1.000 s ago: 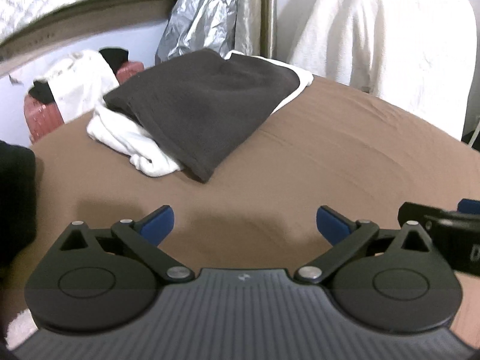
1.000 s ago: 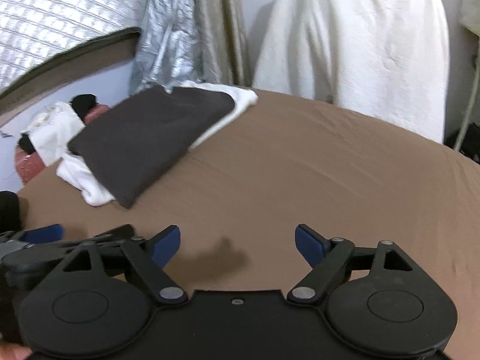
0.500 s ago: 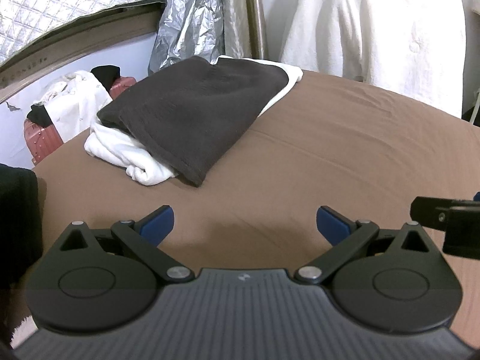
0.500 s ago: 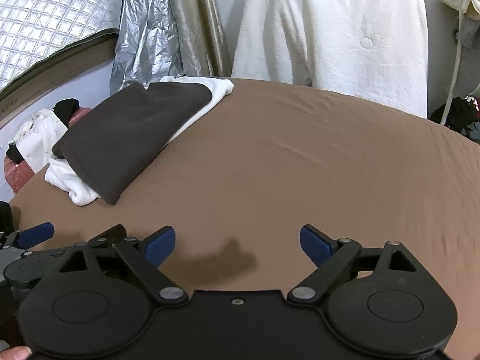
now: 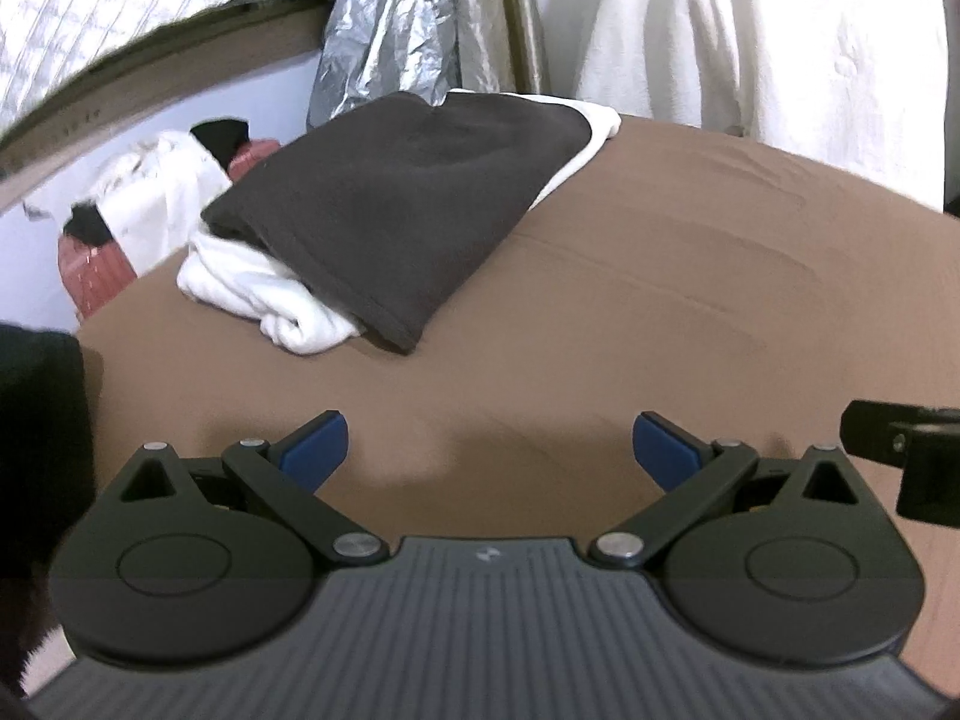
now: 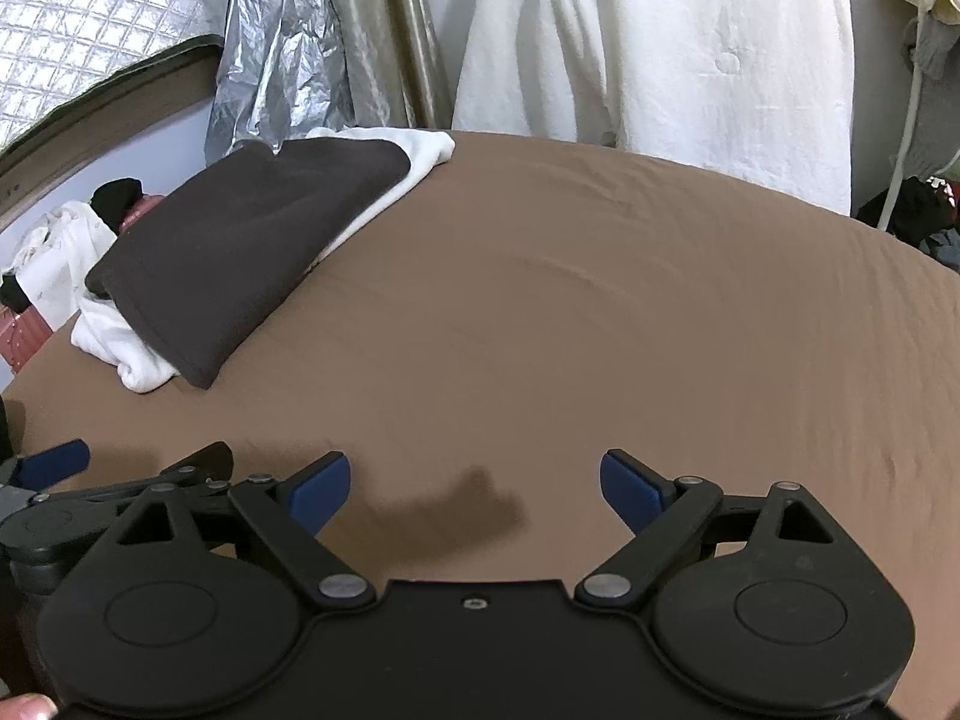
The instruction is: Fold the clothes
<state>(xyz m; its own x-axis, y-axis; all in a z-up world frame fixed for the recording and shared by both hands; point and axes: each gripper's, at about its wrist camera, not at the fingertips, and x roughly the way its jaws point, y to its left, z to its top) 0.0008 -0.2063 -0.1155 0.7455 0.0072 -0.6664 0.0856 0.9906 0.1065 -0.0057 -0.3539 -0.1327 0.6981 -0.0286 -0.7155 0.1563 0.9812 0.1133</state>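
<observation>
We are hovering both grippers, left gripper [image 5: 489, 447] and right gripper [image 6: 474, 489], spread wide and empty; the dark garment [image 5: 390, 210] is lying upper left, apparently folded already; we are probably fetching another.

Bedroom at home (brown-sheeted bed [image 6: 600, 312], hanging robe [image 6: 660, 36]).

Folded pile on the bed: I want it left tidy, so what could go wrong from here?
The dark garment lies askew on the white garment, whose rolled end sticks out; a careless nudge could unroll it. Both the left gripper and the right gripper are open and empty over the brown sheet, so closing there may only pinch bedding.
</observation>
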